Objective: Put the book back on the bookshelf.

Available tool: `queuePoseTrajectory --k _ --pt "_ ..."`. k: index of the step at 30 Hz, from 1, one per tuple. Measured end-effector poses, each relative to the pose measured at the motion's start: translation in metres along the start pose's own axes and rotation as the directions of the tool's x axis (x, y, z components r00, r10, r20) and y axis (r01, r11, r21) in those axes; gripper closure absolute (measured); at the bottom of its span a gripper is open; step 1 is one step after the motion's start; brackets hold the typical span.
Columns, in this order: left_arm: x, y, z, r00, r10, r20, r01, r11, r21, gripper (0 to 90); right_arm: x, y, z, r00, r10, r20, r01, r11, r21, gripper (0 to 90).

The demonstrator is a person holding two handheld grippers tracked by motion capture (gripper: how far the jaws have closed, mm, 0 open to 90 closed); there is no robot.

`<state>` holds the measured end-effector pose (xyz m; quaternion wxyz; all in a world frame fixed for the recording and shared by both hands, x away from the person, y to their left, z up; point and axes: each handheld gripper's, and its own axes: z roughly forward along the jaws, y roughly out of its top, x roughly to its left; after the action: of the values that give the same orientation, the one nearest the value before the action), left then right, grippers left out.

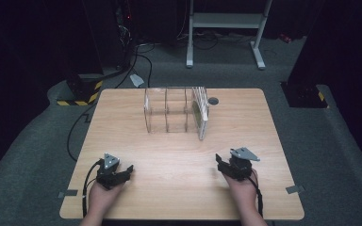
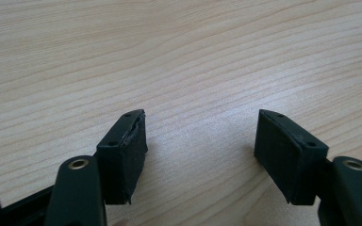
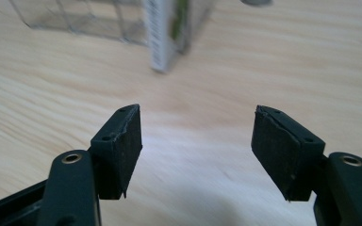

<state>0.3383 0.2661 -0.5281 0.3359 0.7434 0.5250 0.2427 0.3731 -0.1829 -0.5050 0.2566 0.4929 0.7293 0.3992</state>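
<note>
Both tongs are being held wide open with nothing between the jaws: the left gripper [image 1: 130, 168] near the table's [image 1: 179, 188] front-left corner, the right gripper [image 1: 218, 159] toward its front-right; the rack [image 1: 175, 111] is being left standing by the far edge

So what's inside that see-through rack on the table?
The clear rack has flat white cases standing upright at its right end. The other slots look empty through the clear walls. What the cases hold is covered, so I can't tell.
</note>
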Motion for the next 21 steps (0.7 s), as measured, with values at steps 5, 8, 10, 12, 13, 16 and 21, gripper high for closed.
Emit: queuePoseTrajectory --k 5,8,10,12,13,16,21 --pt "0.000 0.000 0.000 1.0000 -0.001 0.001 0.001 1.0000 0.000 34.5 -0.032 -0.021 -0.014 0.9967 -0.057 0.058 0.053 0.996 0.075 30.8" --pt "0.000 0.000 0.000 1.0000 0.000 0.002 0.000 1.0000 0.000 34.3 -0.046 -0.030 -0.014 0.9996 -0.020 0.019 0.016 0.984 0.177 28.2" --pt "0.000 0.000 0.000 1.0000 0.001 0.002 -0.001 1.0000 0.000 34.1 -0.050 -0.030 -0.014 0.9998 0.002 0.019 -0.005 0.985 0.172 29.5" --pt "0.000 0.000 0.000 1.0000 0.001 0.005 -0.001 1.0000 0.001 33.9 -0.046 -0.029 -0.011 0.9988 -0.010 0.048 0.002 0.984 0.176 29.1" --pt "0.000 0.000 0.001 1.0000 0.001 0.005 -0.001 1.0000 -0.002 33.9 -0.046 -0.029 -0.011 0.9988 -0.010 0.048 0.002 0.984 0.176 29.1" --pt "-0.001 0.001 0.001 0.9999 0.008 0.013 -0.008 1.0000 -0.002 33.7 -0.039 -0.026 -0.007 0.9986 -0.009 0.052 0.000 0.984 0.177 29.3" --pt "-0.001 0.001 0.002 0.9999 0.006 0.016 -0.006 1.0000 -0.002 33.7 -0.039 -0.026 -0.007 0.9989 -0.007 0.047 -0.001 0.984 0.177 29.0"
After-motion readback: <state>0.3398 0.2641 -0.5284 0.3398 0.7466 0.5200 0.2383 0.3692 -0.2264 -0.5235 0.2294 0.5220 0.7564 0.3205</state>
